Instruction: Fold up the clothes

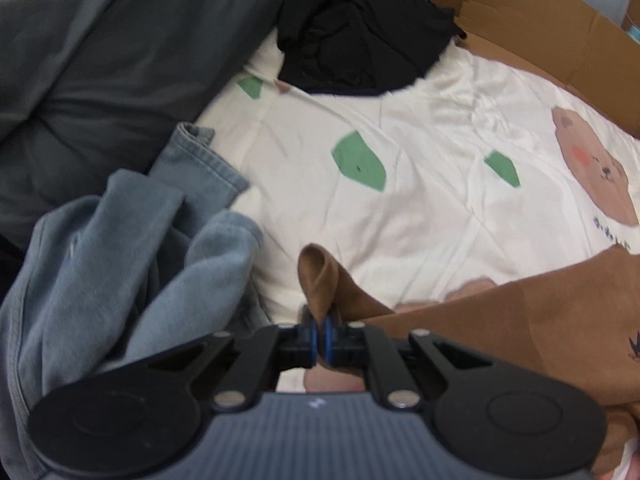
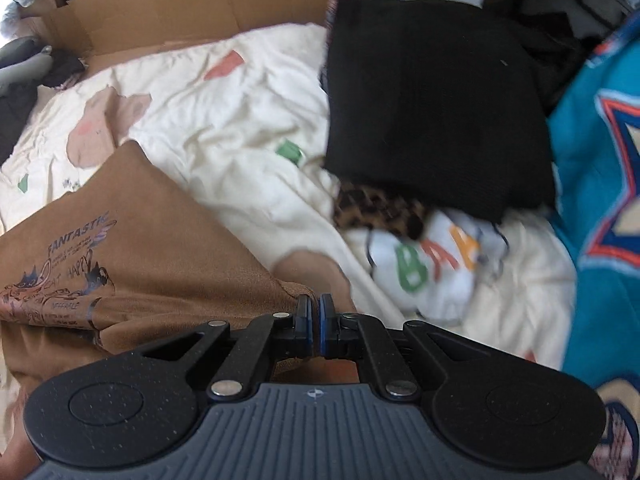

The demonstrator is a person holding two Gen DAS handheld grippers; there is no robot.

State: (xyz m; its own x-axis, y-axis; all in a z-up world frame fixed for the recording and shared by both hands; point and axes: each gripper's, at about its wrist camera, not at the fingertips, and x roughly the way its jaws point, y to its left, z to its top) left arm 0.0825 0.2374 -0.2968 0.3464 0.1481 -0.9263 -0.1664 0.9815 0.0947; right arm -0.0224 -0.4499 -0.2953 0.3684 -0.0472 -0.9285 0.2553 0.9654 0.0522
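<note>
From the left wrist, the left gripper (image 1: 322, 320) is clamped on a corner of the brown T-shirt (image 1: 520, 332), a small fold of the fabric standing up above its pressed-together fingers. The shirt stretches away to the right across the cream bedsheet (image 1: 420, 208), which is printed with green shapes and a bear face. To the left lies a heap of light blue clothing (image 1: 120, 272) with a denim hem (image 1: 200, 160) beside it and a grey garment (image 1: 100, 60) behind. A black garment (image 1: 360, 40) sits at the far edge, near a cardboard sheet (image 1: 540, 24).

From the right wrist, the right gripper (image 2: 315, 308) has its fingers pressed together, pinching an edge of the same brown T-shirt (image 2: 132, 248), whose dark "FANTASTIC" print faces up at left. Beyond it on the sheet lie a folded black garment (image 2: 432, 100), a leopard-print piece (image 2: 376, 210) under it, and a white garment with coloured letters (image 2: 424, 268). A teal garment (image 2: 600, 200) fills the right edge.
</note>
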